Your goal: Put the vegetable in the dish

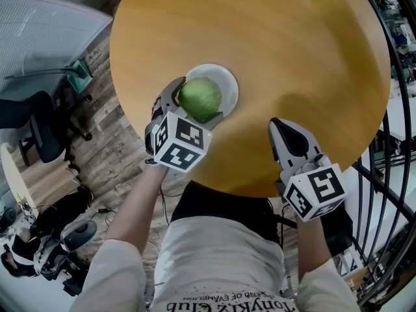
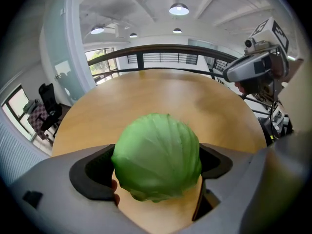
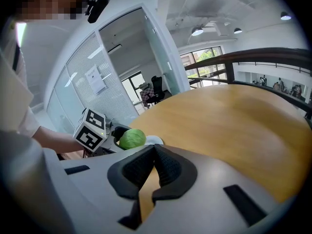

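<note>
Holding the cabbage [image 1: 201, 96] in the left gripper [image 1: 193, 109], just over the white dish [image 1: 229, 83].

Nearest, keeping the right gripper [image 1: 286, 138] pinched together on nothing above the near edge of the round table [image 1: 273, 38]; further out, squeezing the cabbage across its widest girth. Probably handling as light, round and smooth, so likely to slip: gripping gently at the middle looks safest.
</note>
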### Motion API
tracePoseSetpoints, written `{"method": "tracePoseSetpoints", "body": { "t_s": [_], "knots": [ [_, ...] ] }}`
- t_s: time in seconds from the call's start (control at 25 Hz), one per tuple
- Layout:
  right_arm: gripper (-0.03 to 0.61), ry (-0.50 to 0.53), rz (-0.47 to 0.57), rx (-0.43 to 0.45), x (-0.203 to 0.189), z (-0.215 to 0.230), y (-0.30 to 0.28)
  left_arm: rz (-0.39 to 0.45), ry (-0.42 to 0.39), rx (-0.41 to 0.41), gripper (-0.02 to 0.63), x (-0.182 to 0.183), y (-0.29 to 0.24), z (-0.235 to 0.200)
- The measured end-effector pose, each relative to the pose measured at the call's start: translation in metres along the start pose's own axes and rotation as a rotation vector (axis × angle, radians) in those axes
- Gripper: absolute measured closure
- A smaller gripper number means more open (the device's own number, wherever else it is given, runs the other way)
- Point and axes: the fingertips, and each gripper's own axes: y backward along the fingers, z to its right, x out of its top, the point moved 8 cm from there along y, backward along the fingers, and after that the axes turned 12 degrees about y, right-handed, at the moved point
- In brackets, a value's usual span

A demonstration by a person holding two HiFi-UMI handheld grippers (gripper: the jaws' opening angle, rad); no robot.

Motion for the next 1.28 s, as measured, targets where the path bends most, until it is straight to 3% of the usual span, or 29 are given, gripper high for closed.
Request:
{"method": "tracePoseSetpoints", "body": {
  "t_s": [0.36, 1.28],
  "knots": [
    [0.562, -0.028, 0.0, -0.011, -0.009, 0.009, 0.005, -0.063, -0.058, -0.002, 0.11, 0.003, -0.02, 0.007],
    [0.561, -0.054, -0.002, -0.007, -0.018, 0.015, 0.003, -0.168, -0.092, -0.046, 0.11, 0.006, -0.044, 0.01]
  ]
}}
